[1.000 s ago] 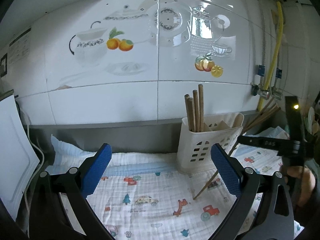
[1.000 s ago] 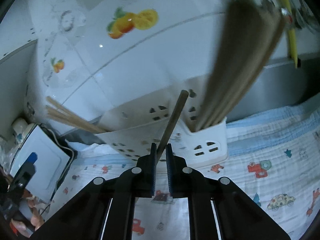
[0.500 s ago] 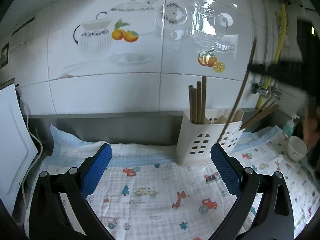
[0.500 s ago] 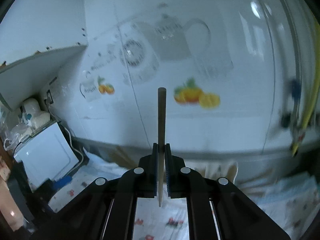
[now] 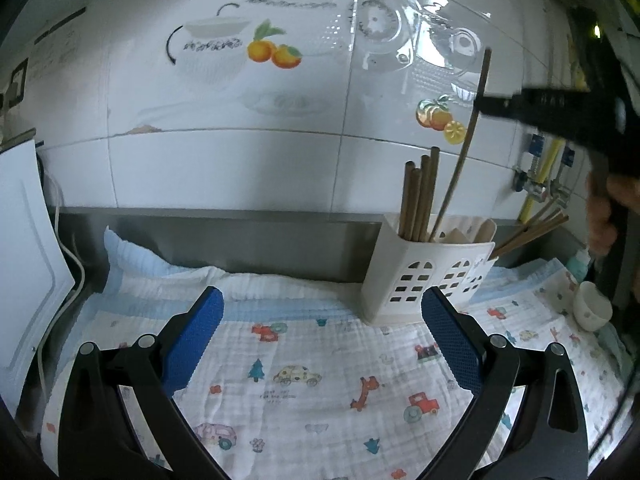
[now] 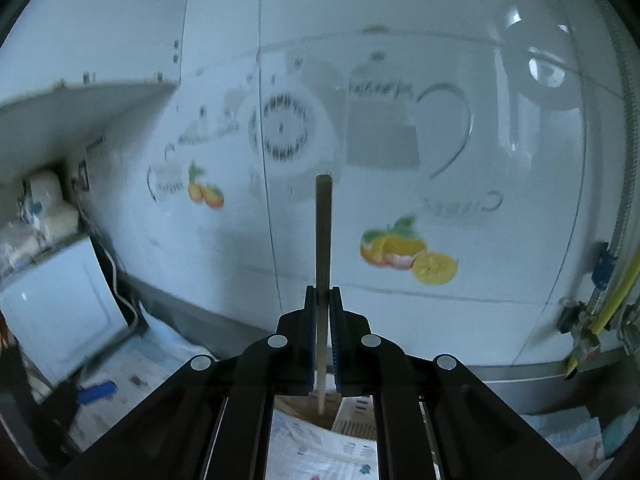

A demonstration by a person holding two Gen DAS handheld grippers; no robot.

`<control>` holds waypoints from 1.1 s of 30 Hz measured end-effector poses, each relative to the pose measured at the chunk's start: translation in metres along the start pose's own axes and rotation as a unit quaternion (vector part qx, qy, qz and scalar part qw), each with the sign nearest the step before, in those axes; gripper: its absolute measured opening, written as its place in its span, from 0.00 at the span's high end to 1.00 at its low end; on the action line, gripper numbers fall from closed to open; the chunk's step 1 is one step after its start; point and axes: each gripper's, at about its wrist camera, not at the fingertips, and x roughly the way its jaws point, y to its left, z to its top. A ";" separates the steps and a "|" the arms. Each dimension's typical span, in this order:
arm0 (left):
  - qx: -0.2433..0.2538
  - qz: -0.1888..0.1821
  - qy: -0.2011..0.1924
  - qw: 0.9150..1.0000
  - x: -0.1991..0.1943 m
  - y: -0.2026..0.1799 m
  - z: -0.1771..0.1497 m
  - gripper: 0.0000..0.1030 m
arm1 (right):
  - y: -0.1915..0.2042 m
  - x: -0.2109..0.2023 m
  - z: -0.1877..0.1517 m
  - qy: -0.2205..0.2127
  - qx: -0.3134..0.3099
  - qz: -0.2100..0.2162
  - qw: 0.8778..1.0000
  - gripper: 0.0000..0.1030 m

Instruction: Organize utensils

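A white slotted utensil holder (image 5: 430,276) stands against the steel backsplash on a printed cloth. Three brown chopsticks (image 5: 420,196) stand upright in its left compartment. My right gripper (image 5: 482,102) is shut on one chopstick (image 5: 464,148), held near upright with its thin tip down in the holder's left compartment. In the right wrist view the gripper (image 6: 322,296) pinches this chopstick (image 6: 323,232), and the holder's rim (image 6: 352,424) lies just below. My left gripper (image 5: 322,332) is open and empty, low over the cloth in front of the holder.
More chopsticks (image 5: 532,232) and a pale spatula (image 5: 486,230) lean out of the holder's right side. A small white cup (image 5: 592,310) stands at the right. A white appliance (image 5: 24,256) with a cord stands at the left. Yellow gas pipe (image 5: 536,184) at right wall.
My right gripper lifted the chopstick off the cloth, turned it upright and lowered its tip into the holder's left compartment. My left gripper drew back a little and stayed open.
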 end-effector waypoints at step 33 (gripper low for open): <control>0.044 -0.025 -0.027 0.998 -0.138 -0.056 -0.040 0.05 | 0.046 -0.237 -0.138 0.014 -0.016 -0.010 1.000 0.57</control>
